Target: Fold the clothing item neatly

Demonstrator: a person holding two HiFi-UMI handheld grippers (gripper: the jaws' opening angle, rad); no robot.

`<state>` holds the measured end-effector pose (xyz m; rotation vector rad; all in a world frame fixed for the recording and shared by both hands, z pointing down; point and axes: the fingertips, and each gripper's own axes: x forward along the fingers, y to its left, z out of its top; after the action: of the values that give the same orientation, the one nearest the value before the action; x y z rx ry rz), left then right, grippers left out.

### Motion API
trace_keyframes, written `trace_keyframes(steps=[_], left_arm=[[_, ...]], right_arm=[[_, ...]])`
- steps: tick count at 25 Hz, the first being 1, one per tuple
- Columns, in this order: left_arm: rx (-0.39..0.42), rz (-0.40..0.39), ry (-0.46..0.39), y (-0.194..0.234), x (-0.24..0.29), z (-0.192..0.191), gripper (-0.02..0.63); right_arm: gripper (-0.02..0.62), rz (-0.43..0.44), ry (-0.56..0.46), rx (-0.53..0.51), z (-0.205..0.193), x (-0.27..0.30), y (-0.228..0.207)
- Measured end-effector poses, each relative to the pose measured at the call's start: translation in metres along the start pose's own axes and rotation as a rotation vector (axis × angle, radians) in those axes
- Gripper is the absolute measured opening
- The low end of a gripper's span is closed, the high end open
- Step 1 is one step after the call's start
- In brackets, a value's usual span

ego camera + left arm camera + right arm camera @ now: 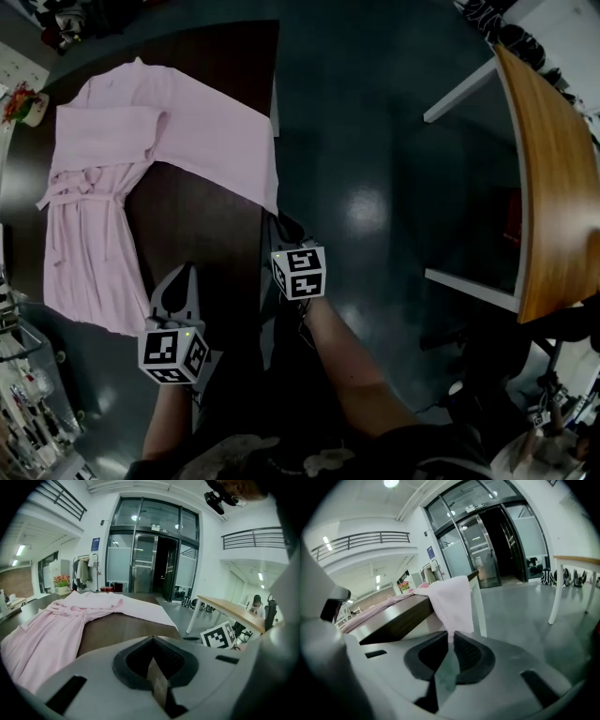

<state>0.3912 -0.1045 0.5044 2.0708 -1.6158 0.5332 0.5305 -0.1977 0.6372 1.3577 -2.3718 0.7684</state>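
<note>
A pink robe (94,187) lies spread on the dark table (206,234), one sleeve folded across its chest. The other sleeve (225,141) runs out to the table's right edge, and its end hangs over that edge. My right gripper (283,223) is just below that corner. In the right gripper view its jaws (451,637) are nearly together, with the tip of the hanging sleeve (450,602) pinched between them. My left gripper (178,277) hovers over bare table near the front edge. It is shut and empty (152,641), with the robe (56,630) ahead and to its left.
A light wooden table (553,169) on white legs stands to the right across the dark floor. A pot of flowers (23,103) sits at the dark table's far left corner. The person's arms fill the bottom of the head view.
</note>
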Motion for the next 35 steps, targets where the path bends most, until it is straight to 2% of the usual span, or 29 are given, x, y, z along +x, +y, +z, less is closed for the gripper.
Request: trace_keyframes(steps=[6, 11, 17, 22, 26, 29, 35], left_arm=[[-0.02, 0.018, -0.053, 0.022, -0.016, 0.015, 0.011], [-0.025, 0.016, -0.102, 0.059, -0.036, 0.028, 0.011], [-0.021, -0.041, -0.158, 0.128, -0.058, 0.044, 0.011], [-0.003, -0.088, -0.21, 0.201, -0.075, 0.064, 0.011], [0.021, -0.128, -0.218, 0.243, -0.079, 0.071, 0.01], [0.038, -0.149, -0.222, 0.261, -0.084, 0.075, 0.011], [0.029, -0.167, -0.227, 0.261, -0.096, 0.075, 0.01]], right_arm=[[0.024, -0.113, 0.004, -0.017, 0.019, -0.022, -0.022], [0.023, -0.21, -0.056, -0.112, 0.073, -0.047, -0.019], [0.023, -0.29, -0.11, -0.257, 0.147, -0.058, 0.026], [0.023, -0.387, -0.116, -0.25, 0.182, -0.074, 0.071], [0.023, -0.456, -0.139, -0.236, 0.195, -0.085, 0.103], [0.023, -0.47, -0.14, -0.22, 0.195, -0.085, 0.129], [0.023, -0.409, -0.11, -0.217, 0.182, -0.054, 0.17]])
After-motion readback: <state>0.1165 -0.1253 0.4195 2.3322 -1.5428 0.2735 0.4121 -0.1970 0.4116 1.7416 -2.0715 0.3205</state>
